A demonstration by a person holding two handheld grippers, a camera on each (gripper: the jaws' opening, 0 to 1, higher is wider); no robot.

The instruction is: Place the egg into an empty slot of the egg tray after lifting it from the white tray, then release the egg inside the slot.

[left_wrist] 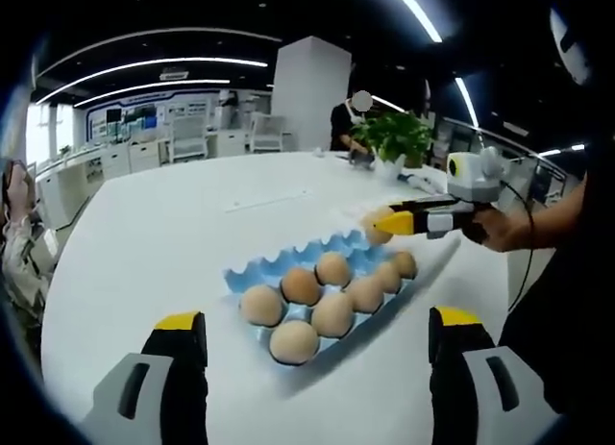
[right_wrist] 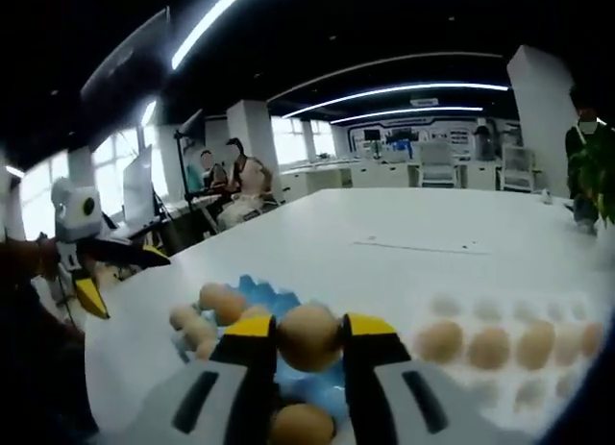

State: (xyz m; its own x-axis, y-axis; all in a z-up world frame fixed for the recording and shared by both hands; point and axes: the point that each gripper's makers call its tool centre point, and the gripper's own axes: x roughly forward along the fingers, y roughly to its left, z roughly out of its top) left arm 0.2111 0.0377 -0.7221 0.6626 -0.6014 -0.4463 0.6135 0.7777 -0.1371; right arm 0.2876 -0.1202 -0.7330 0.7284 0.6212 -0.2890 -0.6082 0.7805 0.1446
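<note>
You are holding the left gripper [left_wrist: 312, 334] released, its yellow-tipped jaws standing wide apart at the near edge of the white table [left_wrist: 173, 234]. It is gripping nothing. My reading is that you are keeping it back so it stays clear of the work.

Between those jaws and a little beyond them, the blue egg tray [left_wrist: 252, 274] is lying on the table. Seven eggs are sitting in its near and middle slots. The scalloped far edge is showing blue, so I judge some slots there are empty.

To the right, the right gripper [left_wrist: 382, 225] is coming in over the tray's far corner. In the right gripper view its jaws are clenching an egg [right_wrist: 308, 335] by its sides, so the right gripper [right_wrist: 308, 341] is carrying it above the blue egg tray [right_wrist: 252, 293]. That grip is leaving the bottom of the egg free to settle into a slot. I judge the lift is done and the placing is under way.

Further right in that view, the white tray [right_wrist: 562, 306] is sitting on the table with a row of eggs in it. The other gripper is showing at the left edge.

The table is broad, pale and glossy. Around it an open office is showing: ceiling light strips, white desks and chairs, a potted plant [left_wrist: 394, 135], seated people.
</note>
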